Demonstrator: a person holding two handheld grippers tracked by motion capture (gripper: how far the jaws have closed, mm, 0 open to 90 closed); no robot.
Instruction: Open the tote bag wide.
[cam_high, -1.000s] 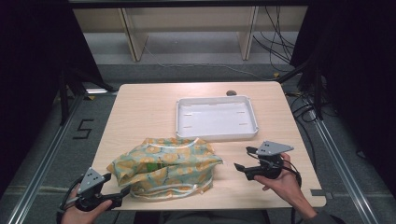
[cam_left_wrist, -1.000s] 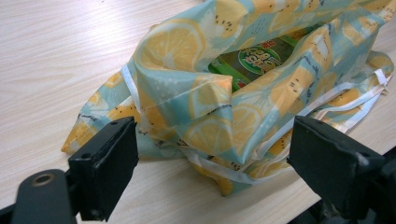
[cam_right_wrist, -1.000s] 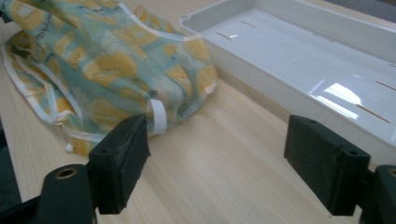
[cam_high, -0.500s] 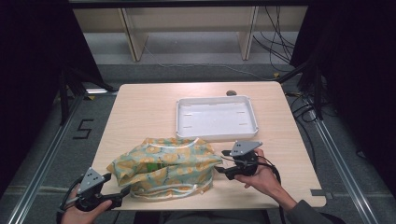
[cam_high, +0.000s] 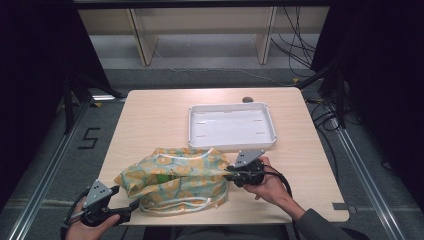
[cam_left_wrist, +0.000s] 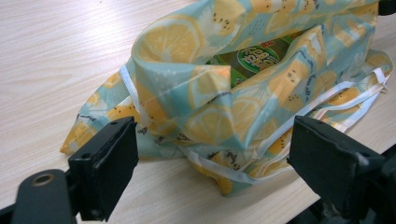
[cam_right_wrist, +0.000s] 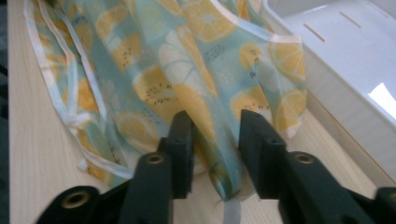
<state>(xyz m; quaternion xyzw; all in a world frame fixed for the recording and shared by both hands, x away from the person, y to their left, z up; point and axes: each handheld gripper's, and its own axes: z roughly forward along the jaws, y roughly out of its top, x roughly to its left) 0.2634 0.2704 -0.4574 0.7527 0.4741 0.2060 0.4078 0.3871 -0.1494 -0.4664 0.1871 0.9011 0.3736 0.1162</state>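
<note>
- Lemon-print bag (cam_high: 177, 180) lies crumpled on the near half of the wooden table (cam_high: 150, 120), in front of the white tray (cam_high: 232, 126) and apart from it.
- Bag fabric is pale teal with yellow citrus slices and white trim; its white handles (cam_high: 175, 207) loop out along the near edge.
- Left gripper view: bag mouth gapes toward the camera, and a green-labelled package (cam_left_wrist: 261, 53) sits inside it.
- Right gripper (cam_high: 231, 174) is at the bag's right end, held by the person's right hand (cam_high: 267, 182); its grey plate faces up.
- Right gripper view: the 2 black jaws have just been closing, with a fold of bag cloth (cam_right_wrist: 212, 135) standing between them. The left jaw lies against the fabric; whether both pads press on it I cannot tell for sure, as a narrow gap shows on the right side.
- Tray's near wall (cam_right_wrist: 345, 116) runs just beside that corner of the bag.
- Left gripper (cam_high: 131, 206) sits at the table's near left edge, in the left hand (cam_high: 87, 227), just short of the bag's left end.
- Left gripper view: its jaws stand wide apart, nothing clamped; the bag lies beyond and between them, untouched.
</note>
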